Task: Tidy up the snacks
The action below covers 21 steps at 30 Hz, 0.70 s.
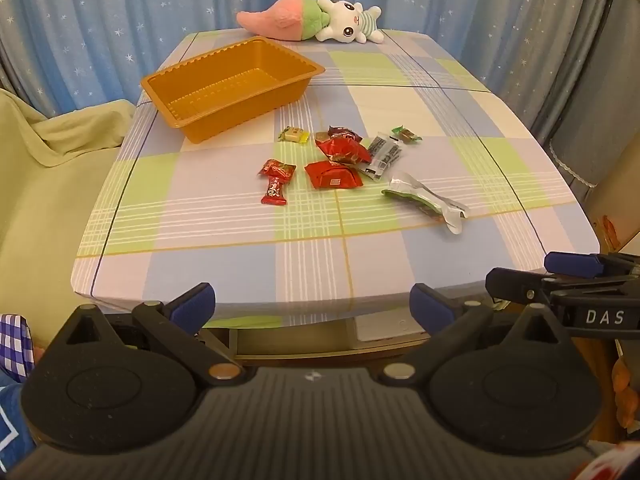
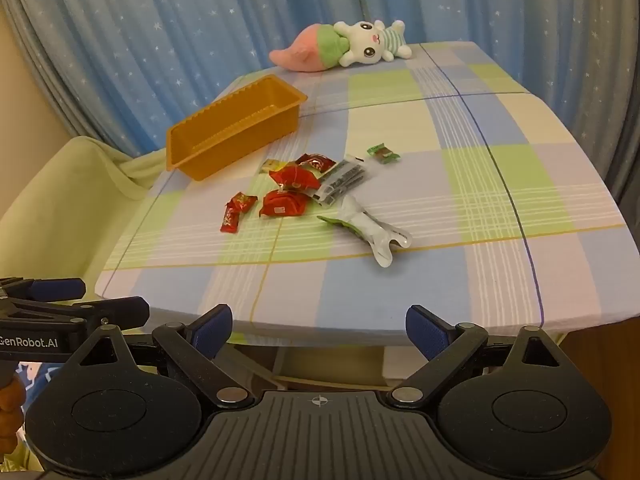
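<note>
Several wrapped snacks lie in a loose cluster mid-table: red packets point(image 1: 334, 174) point(image 2: 286, 204), a small red candy point(image 1: 276, 186) point(image 2: 236, 212), a dark striped sachet point(image 1: 384, 154) point(image 2: 342, 180), a silver-green wrapper point(image 1: 428, 198) point(image 2: 370, 230), a yellow candy point(image 1: 294, 135) and a green candy point(image 1: 406, 135) point(image 2: 383, 154). An empty orange tray point(image 1: 234, 84) point(image 2: 234, 128) stands at the back left. My left gripper point(image 1: 312, 306) is open and empty before the table's front edge. My right gripper point(image 2: 319, 330) is open and empty there too, to the right of the left one.
A checked cloth covers the table point(image 1: 320, 264) point(image 2: 480, 280). A plush rabbit with a pink-green carrot point(image 1: 312, 20) point(image 2: 352, 44) lies at the far edge. Blue star curtains hang behind. A pale green covered seat point(image 1: 48, 168) stands left of the table.
</note>
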Each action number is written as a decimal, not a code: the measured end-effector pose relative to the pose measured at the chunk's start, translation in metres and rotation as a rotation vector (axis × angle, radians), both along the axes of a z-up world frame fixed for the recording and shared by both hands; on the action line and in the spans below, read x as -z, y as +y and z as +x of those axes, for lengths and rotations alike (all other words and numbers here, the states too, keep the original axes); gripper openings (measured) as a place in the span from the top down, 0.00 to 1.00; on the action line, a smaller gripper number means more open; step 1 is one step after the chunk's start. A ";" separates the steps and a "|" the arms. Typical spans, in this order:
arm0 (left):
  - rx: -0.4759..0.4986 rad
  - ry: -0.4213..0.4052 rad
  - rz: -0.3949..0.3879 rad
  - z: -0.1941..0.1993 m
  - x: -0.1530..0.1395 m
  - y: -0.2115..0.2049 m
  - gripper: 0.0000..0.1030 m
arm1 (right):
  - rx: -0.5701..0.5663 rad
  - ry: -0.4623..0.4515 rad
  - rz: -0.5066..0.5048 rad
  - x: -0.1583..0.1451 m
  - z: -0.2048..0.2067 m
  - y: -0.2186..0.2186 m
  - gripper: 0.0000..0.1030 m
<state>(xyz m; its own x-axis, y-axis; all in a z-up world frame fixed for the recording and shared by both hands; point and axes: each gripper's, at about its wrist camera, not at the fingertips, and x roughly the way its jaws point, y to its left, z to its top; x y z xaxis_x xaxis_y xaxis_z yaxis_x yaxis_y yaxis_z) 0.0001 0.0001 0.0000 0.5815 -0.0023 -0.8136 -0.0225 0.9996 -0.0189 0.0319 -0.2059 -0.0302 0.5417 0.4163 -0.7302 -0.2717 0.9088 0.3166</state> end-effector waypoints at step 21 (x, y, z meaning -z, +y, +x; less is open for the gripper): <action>-0.005 0.002 -0.007 0.000 0.001 -0.002 0.00 | -0.009 -0.003 0.003 0.001 0.002 0.007 0.10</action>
<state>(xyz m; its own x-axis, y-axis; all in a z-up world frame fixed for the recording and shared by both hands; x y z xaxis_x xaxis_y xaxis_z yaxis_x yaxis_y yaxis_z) 0.0003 -0.0017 -0.0011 0.5796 -0.0049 -0.8149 -0.0273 0.9993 -0.0254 0.0339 -0.1989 -0.0315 0.5402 0.4231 -0.7275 -0.2803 0.9055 0.3185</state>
